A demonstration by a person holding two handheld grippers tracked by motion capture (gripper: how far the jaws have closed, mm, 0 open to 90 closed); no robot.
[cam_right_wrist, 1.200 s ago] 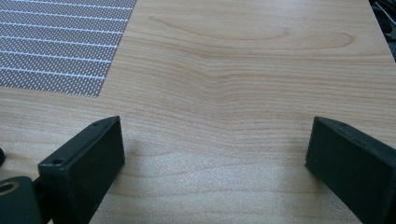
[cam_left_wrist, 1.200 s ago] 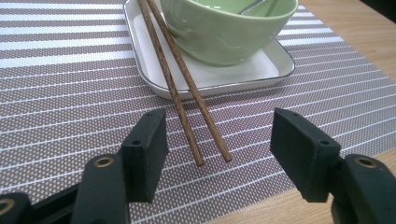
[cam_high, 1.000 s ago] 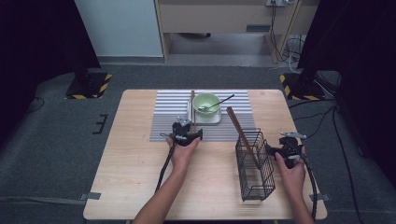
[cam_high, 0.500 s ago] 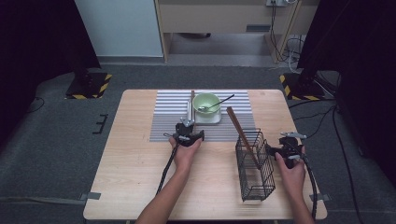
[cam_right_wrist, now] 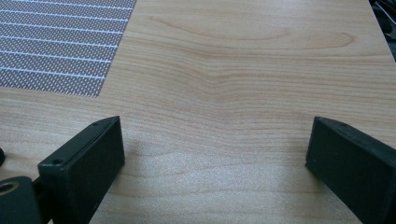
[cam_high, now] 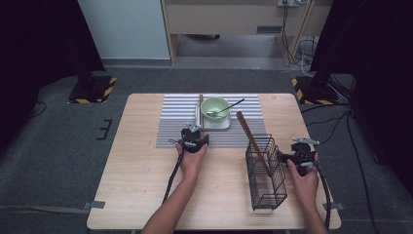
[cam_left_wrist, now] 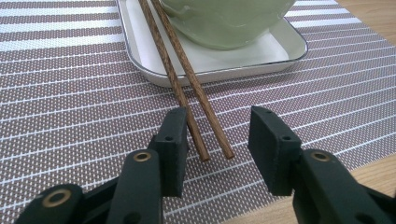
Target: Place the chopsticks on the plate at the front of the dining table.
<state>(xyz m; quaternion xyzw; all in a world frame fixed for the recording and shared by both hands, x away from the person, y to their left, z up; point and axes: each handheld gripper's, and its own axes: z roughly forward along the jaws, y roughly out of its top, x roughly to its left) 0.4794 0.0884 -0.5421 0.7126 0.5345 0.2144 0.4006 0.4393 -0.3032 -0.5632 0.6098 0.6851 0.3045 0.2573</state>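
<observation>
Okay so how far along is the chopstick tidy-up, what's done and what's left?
One pair of chopsticks already leans in the wire basket. The left hand-held gripper is open around the ends of a second pair lying over the tray, not yet gripped. Lifting and moving them seemingly remains.

A pair of brown wooden chopsticks lies side by side, its far part resting on the rim of a white tray beside a pale green bowl, its near tips down on the striped placemat. A dark-handled spoon leans in that bowl. Another brown pair stands tilted in the black wire basket on the table.
</observation>
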